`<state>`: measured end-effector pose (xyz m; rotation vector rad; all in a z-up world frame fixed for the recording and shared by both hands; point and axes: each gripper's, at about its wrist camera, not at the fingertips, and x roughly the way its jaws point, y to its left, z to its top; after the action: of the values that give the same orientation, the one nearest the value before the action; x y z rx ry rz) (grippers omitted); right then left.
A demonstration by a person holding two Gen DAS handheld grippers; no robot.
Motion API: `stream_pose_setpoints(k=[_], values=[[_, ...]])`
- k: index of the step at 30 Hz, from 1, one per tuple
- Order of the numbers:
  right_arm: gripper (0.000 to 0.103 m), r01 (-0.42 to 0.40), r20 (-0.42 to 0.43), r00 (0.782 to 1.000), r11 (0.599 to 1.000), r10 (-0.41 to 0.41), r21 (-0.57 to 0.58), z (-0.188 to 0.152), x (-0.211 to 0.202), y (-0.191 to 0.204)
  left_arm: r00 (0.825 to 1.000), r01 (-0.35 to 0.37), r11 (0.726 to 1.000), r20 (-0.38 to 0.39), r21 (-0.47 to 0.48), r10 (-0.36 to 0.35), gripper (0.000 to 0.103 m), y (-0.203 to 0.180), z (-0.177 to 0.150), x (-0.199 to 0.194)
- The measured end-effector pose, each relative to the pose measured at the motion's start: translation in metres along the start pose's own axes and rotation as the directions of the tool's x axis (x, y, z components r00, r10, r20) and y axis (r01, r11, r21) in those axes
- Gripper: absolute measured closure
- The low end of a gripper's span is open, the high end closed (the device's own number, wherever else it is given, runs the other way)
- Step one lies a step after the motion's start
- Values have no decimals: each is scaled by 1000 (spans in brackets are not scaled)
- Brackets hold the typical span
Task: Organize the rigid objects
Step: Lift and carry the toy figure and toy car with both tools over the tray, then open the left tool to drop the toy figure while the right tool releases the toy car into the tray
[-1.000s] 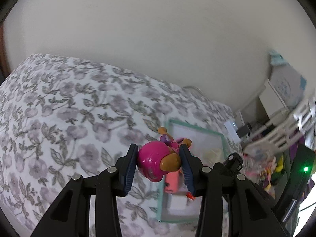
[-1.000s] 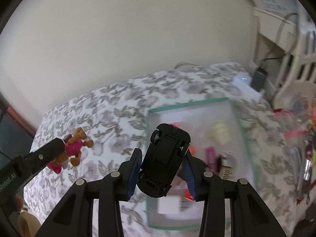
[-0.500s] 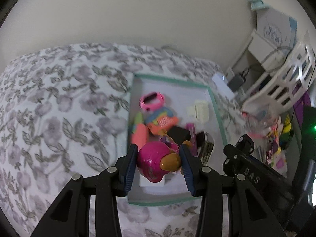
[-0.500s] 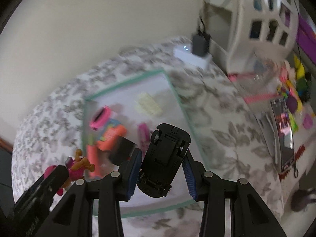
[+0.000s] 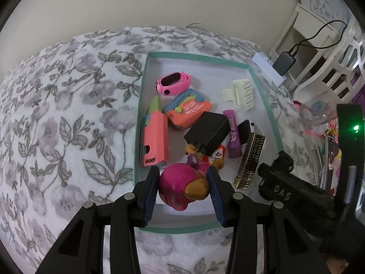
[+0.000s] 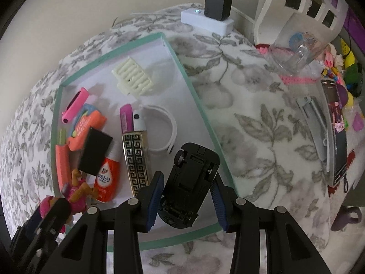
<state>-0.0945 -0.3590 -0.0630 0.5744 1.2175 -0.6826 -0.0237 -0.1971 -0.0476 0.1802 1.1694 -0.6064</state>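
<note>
We see soft, even indoor light in both views, with faint shadows under the toys inside the green-rimmed tray (image 5: 264, 91). Fisheye distortion bends the floral bedspread (image 5: 68, 114) and darkens the corners. A green indicator light (image 5: 355, 127) glows with slight flare.

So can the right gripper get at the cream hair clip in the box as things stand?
Probably not yet. The right gripper has its jaws shut on the black toy car, so it cannot grasp the cream hair clip lying at the far end of the teal box, though nothing covers the clip.
</note>
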Motion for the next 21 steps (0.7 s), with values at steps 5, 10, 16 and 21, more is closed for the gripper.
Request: stream_pose_setpoints(k=[5,10,16,21], values=[[58,2,-15,1000,1000,-2,-4,-3,4,2,1000,-16,1000,-24,23,17,58,-1,-2,9],[56,5,-14,1000,1000,-5,-3,-2,5,2,999,-25,999,-25,39,26,58,-1,-1,12],[44,9,-6,1000,1000,-9,0,-1,5,2,1000,-9,1000,-21,26,9,47,1,1,9],[40,17,16,1000,1000,-17,-5,-1,-1,4,1000,16,1000,-15,-2,-16,46,6,4,3]])
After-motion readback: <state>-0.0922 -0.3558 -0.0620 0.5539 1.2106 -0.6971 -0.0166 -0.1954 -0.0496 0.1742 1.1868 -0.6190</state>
